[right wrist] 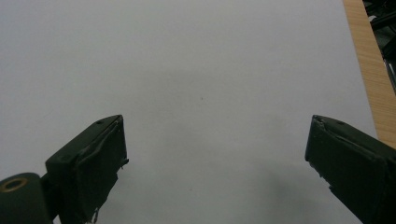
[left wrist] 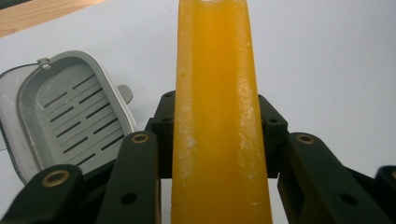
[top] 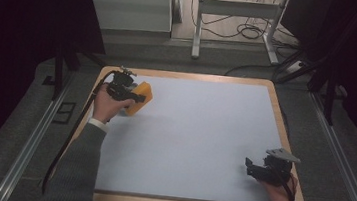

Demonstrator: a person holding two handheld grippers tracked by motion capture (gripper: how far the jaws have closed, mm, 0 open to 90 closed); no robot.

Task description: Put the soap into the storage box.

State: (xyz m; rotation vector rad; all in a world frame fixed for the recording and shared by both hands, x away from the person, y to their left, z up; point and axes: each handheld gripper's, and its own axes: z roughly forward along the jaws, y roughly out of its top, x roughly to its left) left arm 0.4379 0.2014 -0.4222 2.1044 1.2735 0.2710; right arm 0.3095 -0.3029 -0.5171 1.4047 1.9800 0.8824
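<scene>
An orange, soap-like bar (left wrist: 217,140) stands upright between the jaws of my left gripper (left wrist: 217,116), which is shut on it. In the high view this gripper (top: 126,91) holds the orange bar (top: 143,96) just above the table's far left corner. A grey slotted dish (left wrist: 70,112) lies on the white surface to the left of the bar. My right gripper (top: 251,167) rests near the table's front right, open, with nothing between its fingers (right wrist: 100,154). In the right gripper view only bare white surface lies past the right gripper (right wrist: 217,126).
The white tabletop (top: 192,137) has a wooden rim (top: 280,121) all round, seen also as the wooden rim (right wrist: 369,79) at the right. Past the far edge stand a metal frame (top: 235,16) and cables (top: 249,32) on the floor. Rails (top: 341,163) run along both sides.
</scene>
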